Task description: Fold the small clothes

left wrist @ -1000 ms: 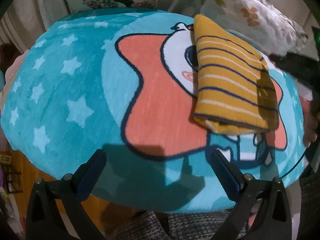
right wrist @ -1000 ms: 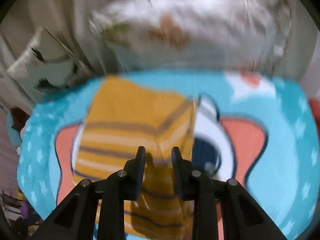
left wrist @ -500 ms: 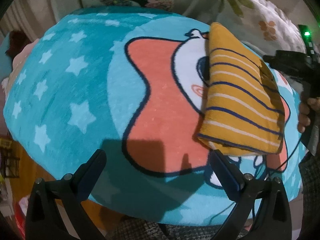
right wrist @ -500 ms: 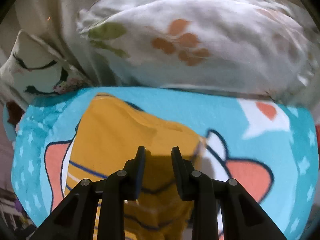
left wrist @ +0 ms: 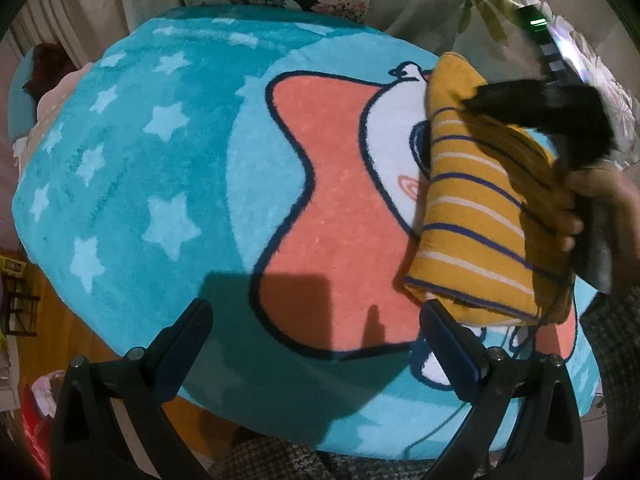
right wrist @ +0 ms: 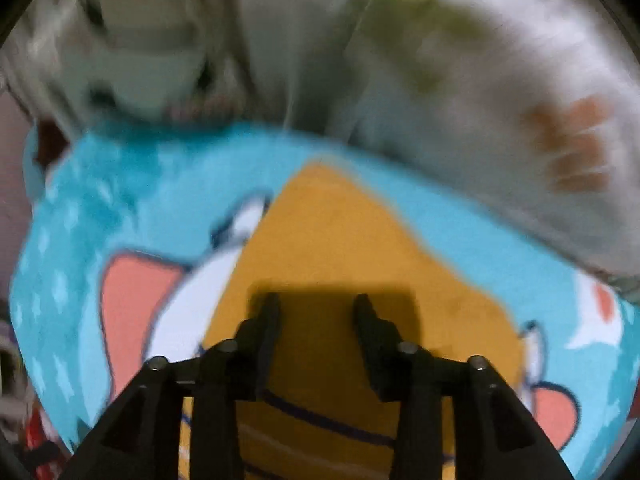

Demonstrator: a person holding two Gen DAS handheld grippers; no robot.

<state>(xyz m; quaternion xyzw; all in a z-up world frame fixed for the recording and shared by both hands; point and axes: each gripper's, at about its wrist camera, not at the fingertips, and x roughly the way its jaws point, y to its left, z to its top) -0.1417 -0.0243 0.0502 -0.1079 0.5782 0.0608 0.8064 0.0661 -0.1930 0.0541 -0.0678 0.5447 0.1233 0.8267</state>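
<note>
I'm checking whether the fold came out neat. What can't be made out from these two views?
- Right wrist view: motion blur smears the yellow striped garment, so its edges and creases cannot be judged.
- Left wrist view: the right gripper and the hand cover the garment's far right side.
- Either view: the layers under the fold are hidden by the top layer.
- Left wrist view: the blanket hides the surface beneath.

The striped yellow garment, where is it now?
The yellow garment lies folded on the right of the blue star blanket, under the right gripper.
</note>
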